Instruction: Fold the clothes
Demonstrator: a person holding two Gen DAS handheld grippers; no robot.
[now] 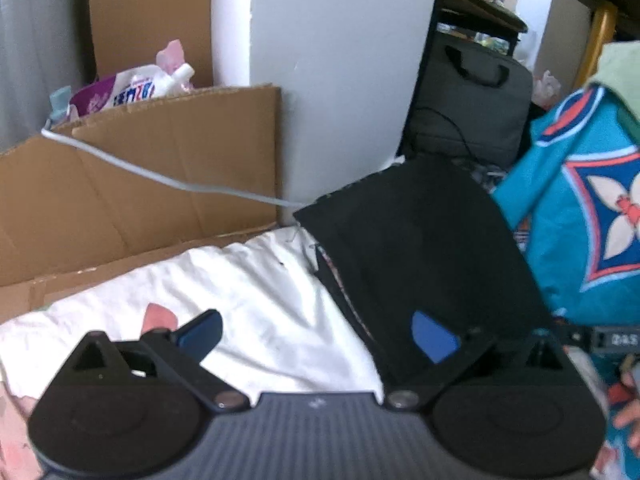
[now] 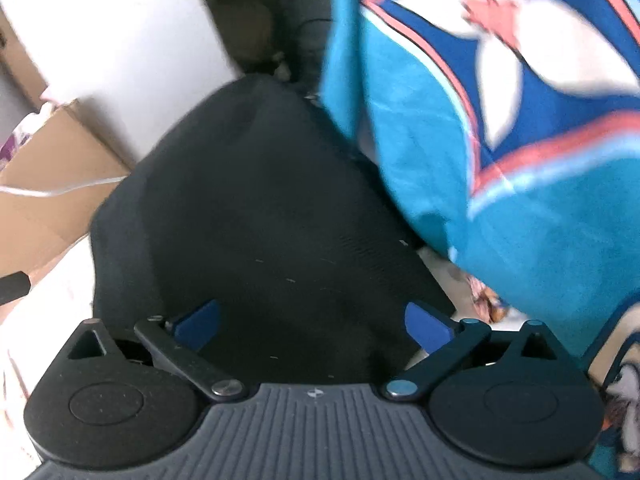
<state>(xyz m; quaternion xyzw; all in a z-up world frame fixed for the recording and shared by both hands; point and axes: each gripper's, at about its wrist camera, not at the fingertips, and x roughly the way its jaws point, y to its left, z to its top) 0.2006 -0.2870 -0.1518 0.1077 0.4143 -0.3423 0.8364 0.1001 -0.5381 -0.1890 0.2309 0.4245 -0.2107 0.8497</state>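
Observation:
A black garment lies flat on a white sheet, its far edge near the wall. It fills the middle of the right wrist view. My left gripper is open and empty, hovering over the garment's left edge, one finger over the sheet, the other over the black cloth. My right gripper is open and empty, just above the near part of the black garment. Whether the fingers touch the cloth I cannot tell.
A teal blanket with a blue, white and coral pattern hangs at the right, also in the right wrist view. Cardboard boxes stand at the left with a white cable across them. A white wall and a dark bag are behind.

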